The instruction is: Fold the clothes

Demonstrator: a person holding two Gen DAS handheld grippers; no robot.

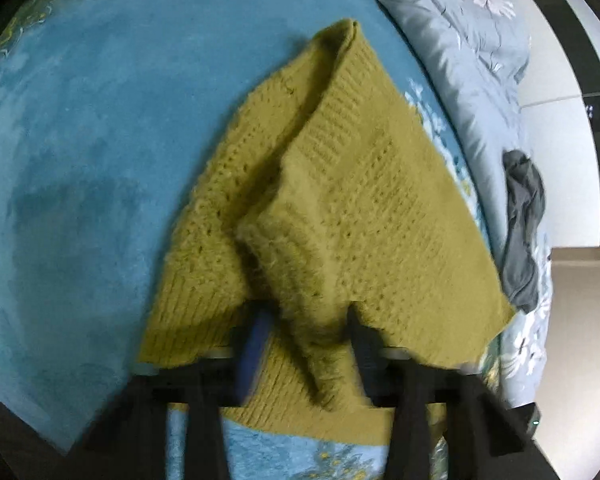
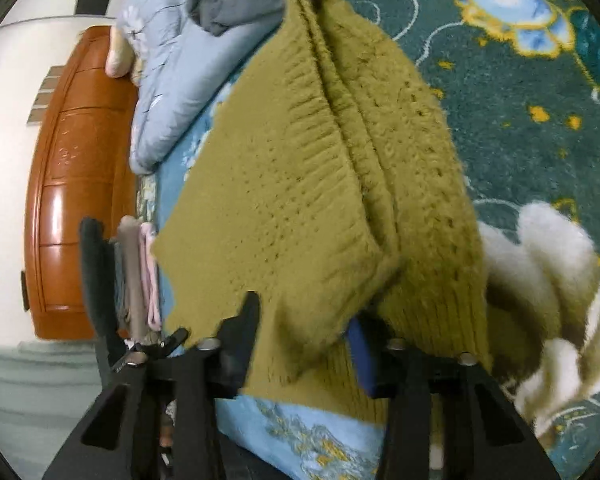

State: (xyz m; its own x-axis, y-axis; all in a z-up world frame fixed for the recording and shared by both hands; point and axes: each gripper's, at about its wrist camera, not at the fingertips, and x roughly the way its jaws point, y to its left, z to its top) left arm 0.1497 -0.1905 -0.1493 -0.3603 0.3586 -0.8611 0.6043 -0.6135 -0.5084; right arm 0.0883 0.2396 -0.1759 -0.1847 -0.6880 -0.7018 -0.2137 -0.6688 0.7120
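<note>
An olive-green knitted sweater (image 1: 340, 184) lies partly folded on a blue floral bed cover (image 1: 80, 160). My left gripper (image 1: 304, 320) has its two fingers on either side of a bunched fold of the sweater's near edge and holds it slightly lifted. In the right wrist view the same sweater (image 2: 300, 168) stretches away from me. My right gripper (image 2: 304, 320) likewise has a fold of the sweater between its fingers, raised off the bed cover (image 2: 520, 120).
A pale blue quilt (image 1: 452, 40) lies bunched along the bed's far side with a grey garment (image 1: 524, 224) on it. In the right wrist view, a white fluffy garment (image 2: 552, 280) lies right of the sweater, a brown wooden headboard (image 2: 76, 184) stands at left, and folded clothes (image 2: 136, 276) are stacked near it.
</note>
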